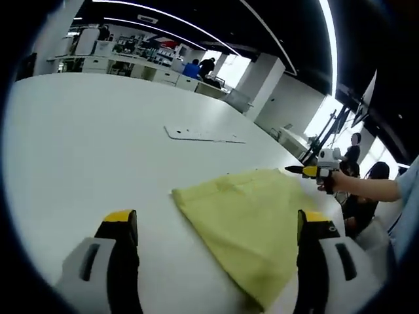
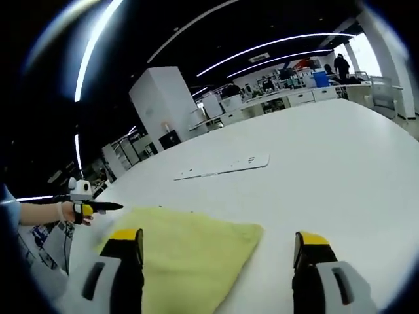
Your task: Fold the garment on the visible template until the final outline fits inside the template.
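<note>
Left gripper view: the garment [image 1: 252,222], a yellow cloth, is seen lying flat on the white table [image 1: 85,137], already folded into a compact panel, with one corner aimed between the jaws. Its long axis runs from near the left claw [image 1: 219,226] away toward the right claw [image 1: 308,171], which is held raised beyond the far edge, jaw state not discernible there. Both claws are lifted clear, judged so the outline can be checked. In the right gripper view the right claw [image 2: 219,242] is spread wide, empty, garment [image 2: 190,255] beneath; left claw likewise released. A flat white strip [image 1: 203,135] lies well apart.
</note>
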A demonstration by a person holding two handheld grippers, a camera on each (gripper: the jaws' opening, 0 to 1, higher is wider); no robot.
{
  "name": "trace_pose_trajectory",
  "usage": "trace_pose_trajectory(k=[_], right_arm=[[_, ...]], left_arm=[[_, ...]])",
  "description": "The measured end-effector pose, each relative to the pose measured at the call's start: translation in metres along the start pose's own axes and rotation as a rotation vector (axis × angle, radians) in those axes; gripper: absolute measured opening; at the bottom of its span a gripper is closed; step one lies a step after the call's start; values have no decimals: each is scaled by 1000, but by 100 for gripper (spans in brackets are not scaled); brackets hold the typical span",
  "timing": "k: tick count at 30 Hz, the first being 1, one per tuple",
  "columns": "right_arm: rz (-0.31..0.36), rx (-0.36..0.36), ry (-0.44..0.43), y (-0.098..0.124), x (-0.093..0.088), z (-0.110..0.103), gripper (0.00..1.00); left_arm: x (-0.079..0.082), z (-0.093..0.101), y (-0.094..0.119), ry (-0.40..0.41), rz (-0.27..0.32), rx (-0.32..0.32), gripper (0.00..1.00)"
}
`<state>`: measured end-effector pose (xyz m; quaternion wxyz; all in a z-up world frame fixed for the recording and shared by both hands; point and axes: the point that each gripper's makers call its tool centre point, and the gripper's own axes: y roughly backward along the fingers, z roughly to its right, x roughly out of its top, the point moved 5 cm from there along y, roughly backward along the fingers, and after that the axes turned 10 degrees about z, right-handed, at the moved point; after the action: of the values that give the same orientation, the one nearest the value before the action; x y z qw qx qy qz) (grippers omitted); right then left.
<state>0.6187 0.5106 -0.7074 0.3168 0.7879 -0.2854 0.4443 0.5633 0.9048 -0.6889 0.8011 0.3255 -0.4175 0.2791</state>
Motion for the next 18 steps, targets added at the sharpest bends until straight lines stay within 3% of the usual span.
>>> trace_pose_trajectory(k=[6, 10, 18], right_arm=[[-16, 37, 56, 8, 2, -5, 100], [-81, 63, 112, 20, -6, -10, 100], [-113, 48, 143, 48, -17, -11, 95]], left_arm=[[-2, 4, 6, -42, -18, -30, 99], [-11, 6, 11, -41, -36, -52, 99], [-19, 7, 28, -36, -33, -50, 96]])
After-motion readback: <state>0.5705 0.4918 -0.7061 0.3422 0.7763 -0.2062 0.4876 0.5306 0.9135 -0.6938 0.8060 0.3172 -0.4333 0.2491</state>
